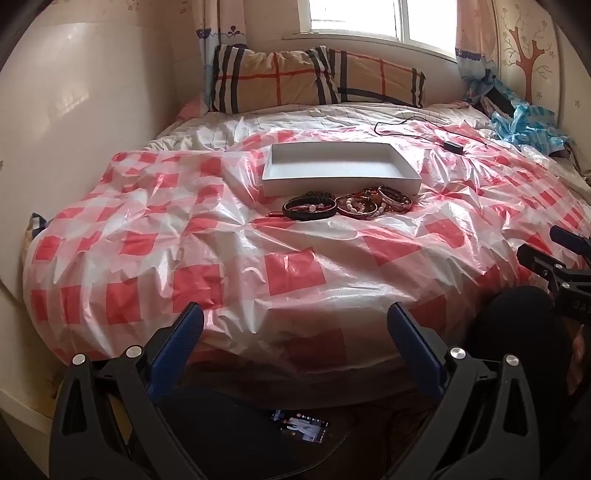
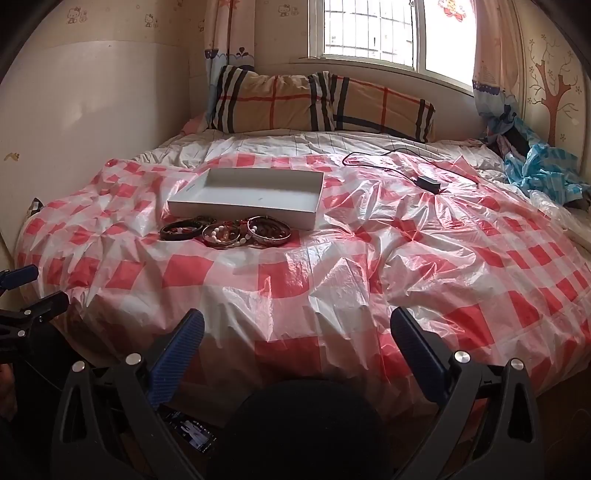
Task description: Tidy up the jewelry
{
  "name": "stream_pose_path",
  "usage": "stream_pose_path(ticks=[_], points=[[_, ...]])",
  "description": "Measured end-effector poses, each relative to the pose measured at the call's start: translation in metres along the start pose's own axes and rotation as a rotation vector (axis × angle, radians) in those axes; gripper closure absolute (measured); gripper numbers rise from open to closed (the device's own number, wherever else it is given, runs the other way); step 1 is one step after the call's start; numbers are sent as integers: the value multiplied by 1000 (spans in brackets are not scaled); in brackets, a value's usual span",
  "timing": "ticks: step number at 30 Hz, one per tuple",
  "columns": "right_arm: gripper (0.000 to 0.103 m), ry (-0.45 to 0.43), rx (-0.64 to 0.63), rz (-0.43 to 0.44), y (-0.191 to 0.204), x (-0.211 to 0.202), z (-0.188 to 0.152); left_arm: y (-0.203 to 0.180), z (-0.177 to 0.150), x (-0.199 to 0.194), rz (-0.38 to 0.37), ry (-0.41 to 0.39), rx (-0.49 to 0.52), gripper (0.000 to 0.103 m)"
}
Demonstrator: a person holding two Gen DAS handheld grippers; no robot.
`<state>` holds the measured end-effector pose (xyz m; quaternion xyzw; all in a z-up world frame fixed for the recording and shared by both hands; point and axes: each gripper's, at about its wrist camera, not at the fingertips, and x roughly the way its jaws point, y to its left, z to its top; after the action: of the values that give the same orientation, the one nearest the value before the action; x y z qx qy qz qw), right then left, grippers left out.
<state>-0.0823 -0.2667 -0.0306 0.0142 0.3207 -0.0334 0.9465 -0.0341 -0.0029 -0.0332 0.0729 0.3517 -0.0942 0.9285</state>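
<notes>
Just in front of a shallow white box (image 1: 341, 168) on the bed lies a cluster of bracelets (image 1: 347, 203), touching or nearly touching the box's near wall. The cluster holds a dark braided band on one side, a string of pale and amber beads in the middle, and metal-toned bangles on the other side, some overlapping. The white box is open-topped and shows nothing inside. Box and bracelets rest on a crinkled red-and-white checked plastic sheet (image 1: 295, 273) spread over the bed. Beyond the box, a black cable with a small adapter (image 2: 428, 183) lies on the sheet, and two plaid pillows (image 1: 317, 79) lean against the wall under a window (image 2: 373, 33). Crumpled blue cloth (image 2: 543, 173) sits at the far corner, well apart from the box. Near the bed's front edge, well short of the box, the left gripper (image 1: 295, 350) and the right gripper (image 2: 297, 350) hover with jaws spread wide, nothing between them. A phone (image 1: 301, 426) with a lit screen lies below the bed's edge.
</notes>
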Motion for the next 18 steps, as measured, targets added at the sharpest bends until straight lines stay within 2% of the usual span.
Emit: stream_pose_path(ticks=[18], points=[[6, 2, -12, -2, 2, 3, -1, -2, -1, -1, -2, -5, 4, 7]])
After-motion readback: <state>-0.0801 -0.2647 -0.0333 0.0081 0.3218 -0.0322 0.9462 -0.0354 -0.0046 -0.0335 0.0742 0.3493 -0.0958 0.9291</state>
